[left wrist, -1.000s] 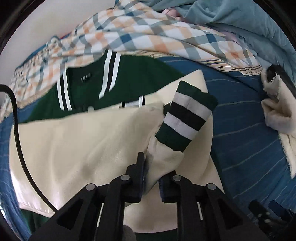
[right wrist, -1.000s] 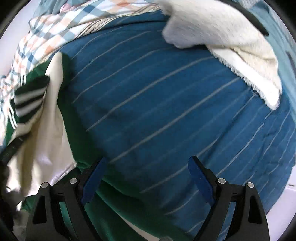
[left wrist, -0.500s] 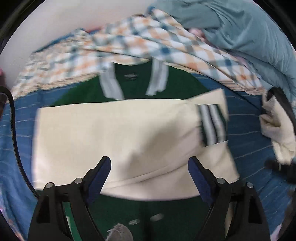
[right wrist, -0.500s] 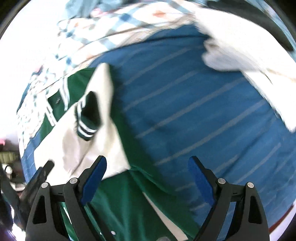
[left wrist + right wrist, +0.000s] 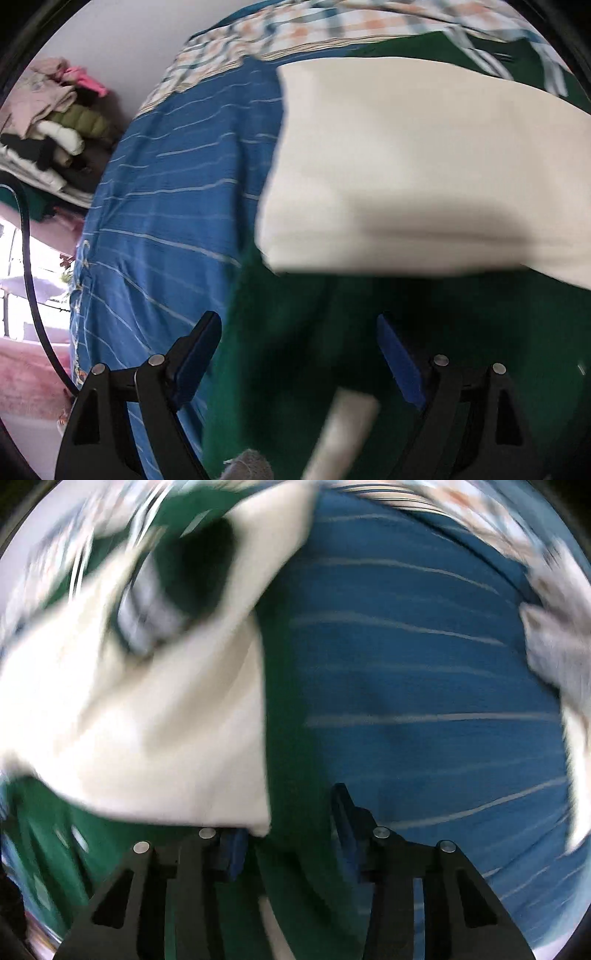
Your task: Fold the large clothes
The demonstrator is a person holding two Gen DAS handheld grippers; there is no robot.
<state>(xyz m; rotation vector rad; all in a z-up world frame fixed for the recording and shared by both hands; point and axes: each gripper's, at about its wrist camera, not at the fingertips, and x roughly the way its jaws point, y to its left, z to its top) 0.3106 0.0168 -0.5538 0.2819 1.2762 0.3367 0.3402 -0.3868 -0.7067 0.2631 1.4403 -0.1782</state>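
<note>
A green varsity jacket point(image 5: 424, 332) with cream sleeves point(image 5: 424, 162) lies on a blue striped bedsheet point(image 5: 173, 206). The sleeves are folded across its body. My left gripper point(image 5: 299, 354) is open, low over the jacket's green lower left part. In the blurred right wrist view the jacket's green edge point(image 5: 291, 775) runs between the fingers of my right gripper point(image 5: 291, 834), which stands partly open. A cream sleeve point(image 5: 147, 709) with a striped cuff point(image 5: 147, 602) lies to its left.
A plaid blanket point(image 5: 332, 29) lies at the back of the bed. A pile of clothes point(image 5: 55, 122) stands at the left beside the bed. A cream fleece item point(image 5: 557, 635) lies at the right on the bedsheet point(image 5: 424, 686).
My left gripper let go of the cream sleeve, opened and swung down to the jacket's lower left. My right gripper moved left to the jacket's right edge and narrowed.
</note>
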